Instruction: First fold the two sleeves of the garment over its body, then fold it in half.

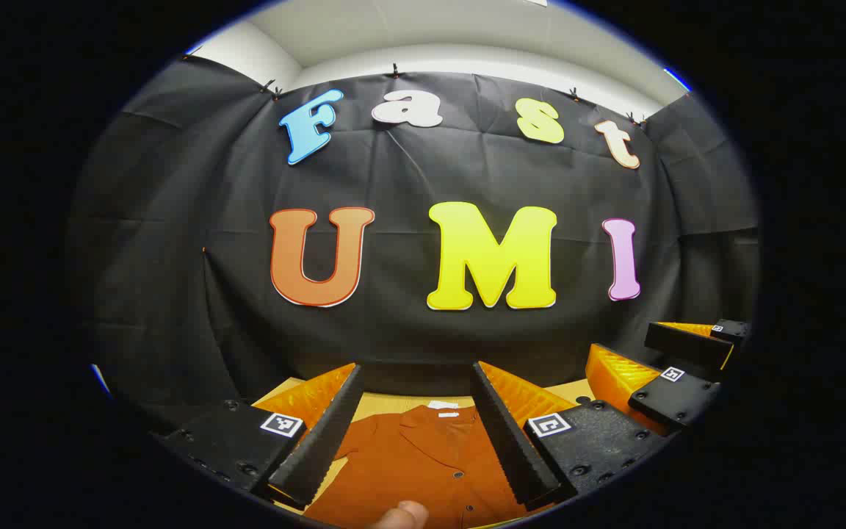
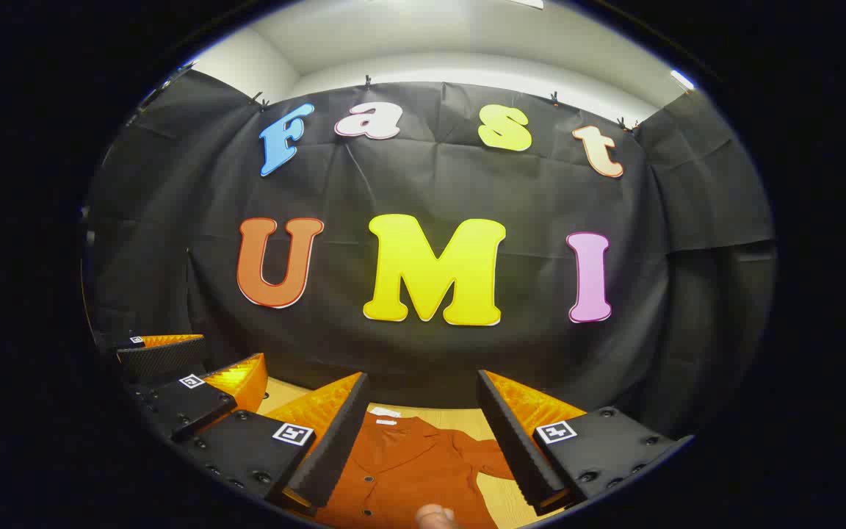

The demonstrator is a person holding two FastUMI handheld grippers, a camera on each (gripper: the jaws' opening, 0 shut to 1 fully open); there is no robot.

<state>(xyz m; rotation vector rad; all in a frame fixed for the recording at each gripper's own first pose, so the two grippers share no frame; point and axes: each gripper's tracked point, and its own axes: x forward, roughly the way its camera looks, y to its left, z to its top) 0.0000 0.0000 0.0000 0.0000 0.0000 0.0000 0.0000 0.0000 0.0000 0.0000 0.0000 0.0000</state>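
Booth wall (image 1: 408, 184): black cloth, hung by clips along its top edge, standing behind the far edge of the table; pale ceiling above it.
Table (image 1: 393, 402): light wood surface, seen as a strip between the wall's foot and the garment's collar; in the right gripper view, bare wood (image 2: 500, 499) also lies beside the garment's sleeve.
Garment (image 1: 423, 463): rust-orange button-front shirt, lying flat on the table, collar toward the wall, dark buttons down the front; in the right gripper view (image 2: 401, 470), one sleeve spread outward from the body, not folded over it.
Left gripper (image 1: 418, 430): held above the garment, fingers spread wide, nothing between them; garment's collar and chest seen through the gap; contact with the cloth not discernible.
Right gripper (image 2: 423, 441): held above the garment, fingers spread wide, nothing gripped; seen also in the left gripper view (image 1: 669, 371), off to the side of the garment, level with the other tool.
Left gripper, as seen from the right gripper view (image 2: 188, 375): beside the garment, fingers apart.
Neck label (image 1: 443, 405): small white tag inside the garment's collar, at the edge nearest the wall.
Fingertip (image 1: 401, 516): part of the person's hand, at the near edge of the garment, below the left gripper's fingers; a similar fingertip (image 2: 434, 516) below the right gripper's fingers.
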